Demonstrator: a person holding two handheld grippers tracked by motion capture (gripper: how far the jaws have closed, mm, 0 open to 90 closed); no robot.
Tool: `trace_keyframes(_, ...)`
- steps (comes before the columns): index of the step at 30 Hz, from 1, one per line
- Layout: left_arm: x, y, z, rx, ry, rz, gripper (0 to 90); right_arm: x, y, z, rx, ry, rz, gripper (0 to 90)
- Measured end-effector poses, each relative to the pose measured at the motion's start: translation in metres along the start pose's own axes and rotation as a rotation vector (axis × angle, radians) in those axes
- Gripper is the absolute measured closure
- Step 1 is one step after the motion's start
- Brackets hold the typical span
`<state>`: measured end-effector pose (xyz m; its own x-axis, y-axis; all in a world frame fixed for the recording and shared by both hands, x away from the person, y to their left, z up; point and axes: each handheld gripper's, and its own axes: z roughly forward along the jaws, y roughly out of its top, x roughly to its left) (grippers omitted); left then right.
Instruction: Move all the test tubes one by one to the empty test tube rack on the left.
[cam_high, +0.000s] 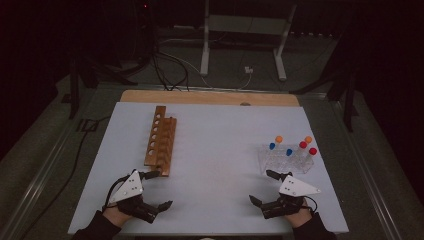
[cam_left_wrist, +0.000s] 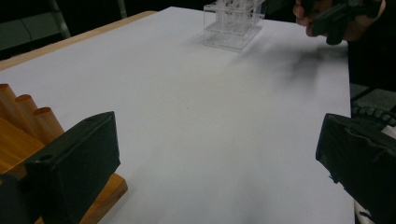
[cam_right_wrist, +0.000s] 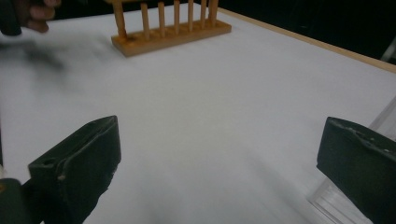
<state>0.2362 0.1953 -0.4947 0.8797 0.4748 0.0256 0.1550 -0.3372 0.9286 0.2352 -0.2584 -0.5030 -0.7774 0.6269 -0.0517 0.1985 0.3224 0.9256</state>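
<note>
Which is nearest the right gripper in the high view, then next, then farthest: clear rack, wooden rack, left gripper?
1. Clear rack: just ahead of the right gripper, on the table's right side, holding capped tubes.
2. Left gripper: across the table's near edge, to the left.
3. Wooden rack: left side, reaching farther back; its near end is close to the left gripper, so these two are nearly level.

Both black grippers, left gripper (cam_high: 156, 189) and right gripper (cam_high: 264, 187), carry pale triangular plates (small dark holes), held from dark sleeves (cam_high: 97, 229)

no text, label, brand, number or sign can be read anywhere in these views.
</note>
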Motion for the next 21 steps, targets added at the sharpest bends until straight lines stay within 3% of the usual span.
trace_keyframes(8,-0.0003,0.0015,0.0,-0.002,-0.001,-0.006,0.5,0.0008,-0.0019,0.0012,0.04,0.025,0.032,0.0)
trace_keyframes(9,-0.0001,0.0018,0.0004,-0.004,-0.005,-0.01,0.5,0.0007,-0.0011,0.0017,0.071,0.031,0.021,0.0)
trace_keyframes(11,-0.0003,0.0025,0.0002,-0.012,-0.013,-0.017,0.5,0.0001,-0.0001,0.0007,0.079,0.038,0.035,0.0)
trace_keyframes(18,-0.0012,0.0032,-0.0002,-0.012,-0.009,-0.007,0.4,-0.0007,0.0007,0.0,0.106,0.022,0.029,0.0)
trace_keyframes(21,-0.0008,0.0027,-0.0004,-0.009,-0.009,-0.004,0.5,0.0002,0.0004,0.0018,0.091,0.006,0.028,0.0)
